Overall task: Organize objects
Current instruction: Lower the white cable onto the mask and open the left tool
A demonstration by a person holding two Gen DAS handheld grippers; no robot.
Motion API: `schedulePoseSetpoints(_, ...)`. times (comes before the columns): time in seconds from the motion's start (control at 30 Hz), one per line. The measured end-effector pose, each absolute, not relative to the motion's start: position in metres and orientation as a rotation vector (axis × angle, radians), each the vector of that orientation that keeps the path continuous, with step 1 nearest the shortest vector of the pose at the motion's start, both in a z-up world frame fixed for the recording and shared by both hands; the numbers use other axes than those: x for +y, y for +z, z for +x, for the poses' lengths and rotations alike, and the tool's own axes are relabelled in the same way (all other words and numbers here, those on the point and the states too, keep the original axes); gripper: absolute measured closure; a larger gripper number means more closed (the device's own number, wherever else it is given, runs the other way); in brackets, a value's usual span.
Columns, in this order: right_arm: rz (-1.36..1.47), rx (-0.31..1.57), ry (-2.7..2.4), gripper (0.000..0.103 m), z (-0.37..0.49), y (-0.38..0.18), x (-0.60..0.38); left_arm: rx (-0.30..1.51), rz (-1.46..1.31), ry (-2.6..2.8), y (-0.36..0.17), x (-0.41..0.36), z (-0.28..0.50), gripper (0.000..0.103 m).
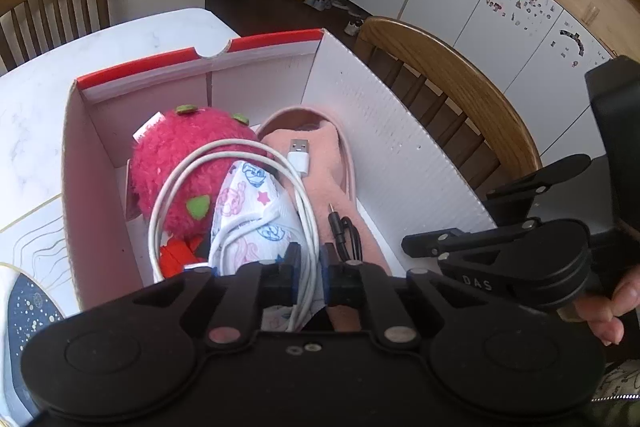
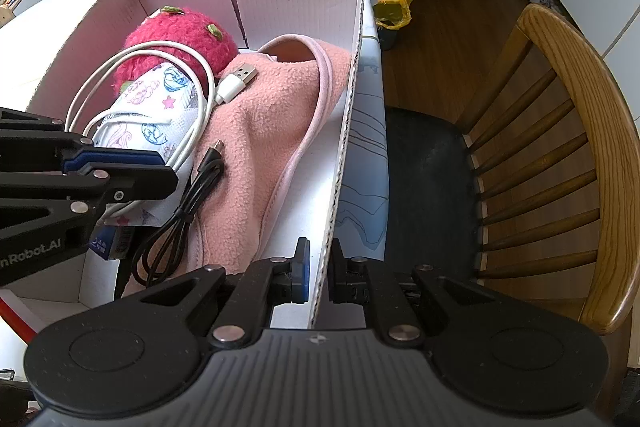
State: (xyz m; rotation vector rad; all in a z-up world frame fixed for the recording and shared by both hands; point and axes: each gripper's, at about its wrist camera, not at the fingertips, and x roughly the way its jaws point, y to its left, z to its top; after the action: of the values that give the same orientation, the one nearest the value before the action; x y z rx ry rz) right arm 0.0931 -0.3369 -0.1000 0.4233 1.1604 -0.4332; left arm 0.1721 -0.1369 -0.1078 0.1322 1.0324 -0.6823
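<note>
In the box [image 2: 352, 75], cables [image 2: 200, 83] lie atop slipper [image 2: 280, 131] and plush [image 2: 180, 35].

The right gripper [image 1: 424, 247] is showing "DAS" in the left wrist view; the left gripper [image 2: 164, 167] is bearing "nRobot_AI".

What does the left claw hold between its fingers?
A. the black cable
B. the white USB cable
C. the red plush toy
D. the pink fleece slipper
B: the left claw is closed on the coiled white USB cable, which runs between its fingers above the white cardboard box with red rim.
</note>
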Motion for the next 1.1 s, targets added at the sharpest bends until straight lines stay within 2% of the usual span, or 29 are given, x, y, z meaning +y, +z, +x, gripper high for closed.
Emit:
schedulePoseSetpoints(0.73,0.397,1.141,-0.435,0.095,0.09,-0.095,-0.331,0.92,0.113,-0.591,-0.068,-0.108,0.155,0.057)
schedulePoseSetpoints(1.0,0.379,1.119,-0.436,0.095,0.086,-0.086,-0.329,0.862,0.118,-0.522,-0.052,-0.089,0.148,0.055)
schedulePoseSetpoints(1.1,0.374,1.109,-0.44,0.095,0.085,-0.084,-0.328,0.845,0.109,-0.491,-0.046,-0.079,0.146,0.046)
